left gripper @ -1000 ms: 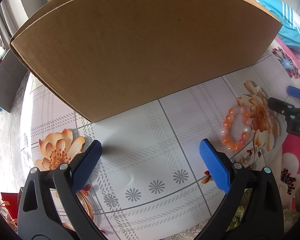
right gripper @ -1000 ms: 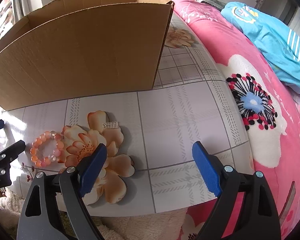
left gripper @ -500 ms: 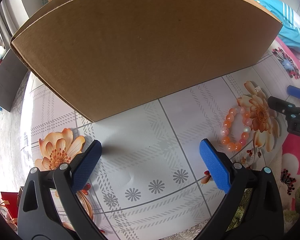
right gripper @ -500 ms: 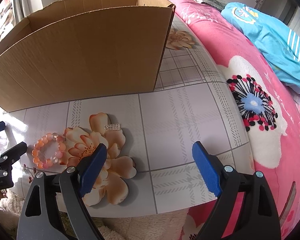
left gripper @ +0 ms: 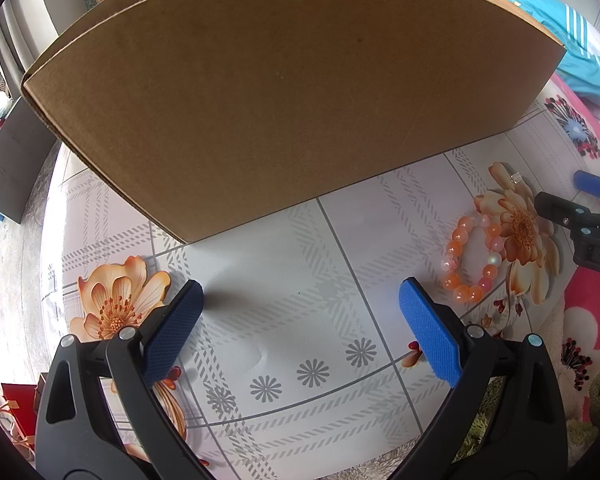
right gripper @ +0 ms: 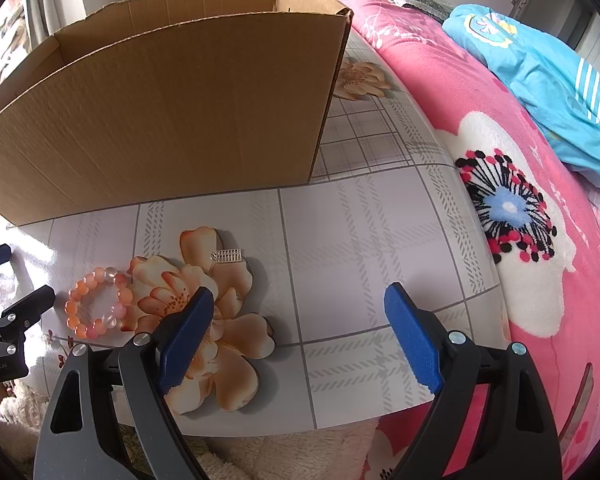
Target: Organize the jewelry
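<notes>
An orange bead bracelet (left gripper: 471, 259) (right gripper: 97, 306) lies flat on the flower-patterned tabletop (left gripper: 300, 240). A small silver charm (right gripper: 228, 257) (left gripper: 516, 178) rests on a printed flower petal just past it. An open-topped cardboard box (left gripper: 280, 92) (right gripper: 160, 104) stands behind both; I cannot see its inside. My left gripper (left gripper: 300, 286) hangs open over bare tabletop, with the bracelet just right of its right finger. My right gripper (right gripper: 299, 290) is open too, with nothing between its fingers; charm and bracelet lie to its left.
A pink floral blanket (right gripper: 460, 92) borders the table on the right, with a blue garment (right gripper: 540, 72) on it. Cream fuzzy fabric (right gripper: 280, 456) lies at the table's front edge. A dark cabinet (left gripper: 8, 152) stands off the left side.
</notes>
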Available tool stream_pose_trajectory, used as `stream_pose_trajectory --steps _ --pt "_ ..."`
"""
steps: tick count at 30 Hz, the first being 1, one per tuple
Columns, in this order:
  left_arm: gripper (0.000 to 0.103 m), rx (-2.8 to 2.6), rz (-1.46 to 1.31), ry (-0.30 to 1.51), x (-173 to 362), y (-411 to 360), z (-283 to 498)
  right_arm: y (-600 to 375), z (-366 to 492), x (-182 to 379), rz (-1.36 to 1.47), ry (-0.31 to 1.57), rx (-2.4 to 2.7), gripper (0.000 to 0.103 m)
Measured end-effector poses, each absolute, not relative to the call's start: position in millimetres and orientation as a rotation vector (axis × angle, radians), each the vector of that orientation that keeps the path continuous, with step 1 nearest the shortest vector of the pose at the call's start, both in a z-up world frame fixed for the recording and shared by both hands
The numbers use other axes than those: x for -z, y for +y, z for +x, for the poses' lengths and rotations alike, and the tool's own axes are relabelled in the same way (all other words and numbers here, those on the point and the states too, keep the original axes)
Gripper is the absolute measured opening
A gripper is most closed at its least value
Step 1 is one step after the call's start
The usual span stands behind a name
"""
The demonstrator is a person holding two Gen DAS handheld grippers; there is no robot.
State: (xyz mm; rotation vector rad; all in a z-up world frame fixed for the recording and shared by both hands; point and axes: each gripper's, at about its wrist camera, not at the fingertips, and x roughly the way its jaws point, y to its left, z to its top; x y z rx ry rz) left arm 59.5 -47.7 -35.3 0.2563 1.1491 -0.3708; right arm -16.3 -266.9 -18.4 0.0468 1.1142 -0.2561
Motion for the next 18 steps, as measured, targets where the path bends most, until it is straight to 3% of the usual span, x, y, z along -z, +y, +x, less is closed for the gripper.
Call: stream_pose_trajectory --steps 18 --pt "0.095 0.37 0.257 1.149 34.8 -46.8 59.5 -266.9 -16.3 17.8 0.051 1.107 0.254 0.085"
